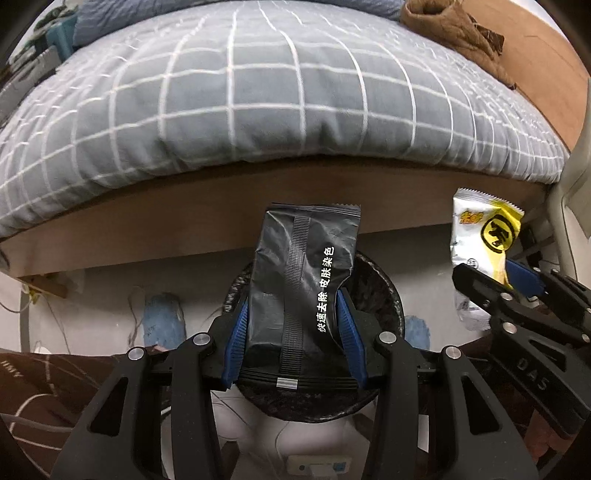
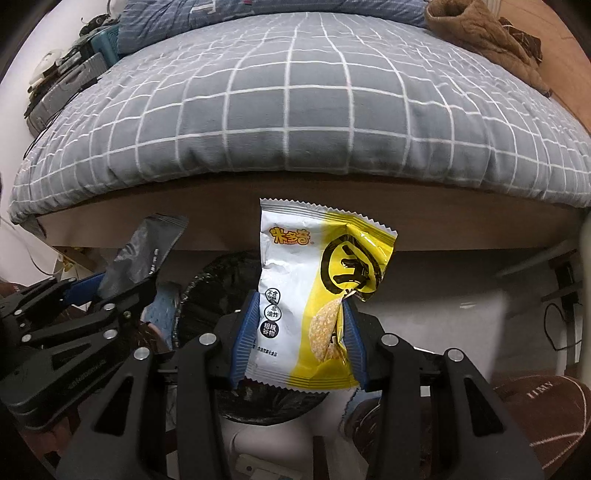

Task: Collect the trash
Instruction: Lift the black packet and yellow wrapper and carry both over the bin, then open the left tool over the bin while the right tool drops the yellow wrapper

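My left gripper [image 1: 293, 314] is shut on a black wrapper [image 1: 301, 280] with white print, held upright above a round bin lined with a black bag [image 1: 384, 295]. My right gripper [image 2: 299, 321] is shut on a white and yellow snack packet [image 2: 314, 291], also held upright over the bin [image 2: 207, 295]. In the left wrist view the right gripper [image 1: 498, 284] with the packet [image 1: 476, 243] shows at the right edge. In the right wrist view the left gripper [image 2: 110, 284] with the black wrapper [image 2: 142, 254] shows at the left.
A bed with a grey checked quilt [image 1: 258, 92] and wooden frame [image 1: 184, 225] stands just behind the bin. Brown clothing [image 1: 454, 26] lies on its far right. Blue slippers [image 1: 162, 317] and cables lie on the floor. Cluttered items [image 2: 62, 92] sit left of the bed.
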The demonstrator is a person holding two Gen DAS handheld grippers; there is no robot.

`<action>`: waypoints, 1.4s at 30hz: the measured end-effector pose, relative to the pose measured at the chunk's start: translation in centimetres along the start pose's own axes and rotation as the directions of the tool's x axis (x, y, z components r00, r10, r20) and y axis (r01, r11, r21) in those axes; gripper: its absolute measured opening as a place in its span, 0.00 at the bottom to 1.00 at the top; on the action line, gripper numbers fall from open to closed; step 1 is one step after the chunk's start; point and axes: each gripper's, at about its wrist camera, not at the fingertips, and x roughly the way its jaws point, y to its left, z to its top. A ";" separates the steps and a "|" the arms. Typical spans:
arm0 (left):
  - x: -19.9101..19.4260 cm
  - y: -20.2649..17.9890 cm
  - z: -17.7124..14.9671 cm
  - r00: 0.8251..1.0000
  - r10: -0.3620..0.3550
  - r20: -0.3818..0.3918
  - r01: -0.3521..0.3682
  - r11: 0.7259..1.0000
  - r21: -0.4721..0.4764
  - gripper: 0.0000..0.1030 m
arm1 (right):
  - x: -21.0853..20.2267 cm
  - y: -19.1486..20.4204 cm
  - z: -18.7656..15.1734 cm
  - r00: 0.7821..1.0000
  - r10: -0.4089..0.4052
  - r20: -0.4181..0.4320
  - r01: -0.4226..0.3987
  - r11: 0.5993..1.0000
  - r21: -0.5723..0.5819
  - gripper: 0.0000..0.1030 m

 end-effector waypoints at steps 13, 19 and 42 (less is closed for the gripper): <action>3.4 -2.3 -0.1 0.999 -0.025 -0.025 0.026 0.999 0.043 0.50 | 0.9 -3.8 -1.5 0.999 -0.011 -0.034 0.013 0.999 0.051 0.41; 4.4 -2.6 -0.4 0.999 -0.026 -0.020 0.027 0.998 0.059 0.64 | 1.2 -3.8 -1.4 0.999 0.005 -0.041 -0.003 0.999 0.047 0.41; 1.2 7.1 -1.2 0.996 0.085 0.035 -0.081 0.992 -0.096 0.94 | 4.5 4.4 0.8 0.992 0.086 -0.091 -0.092 0.994 -0.060 0.41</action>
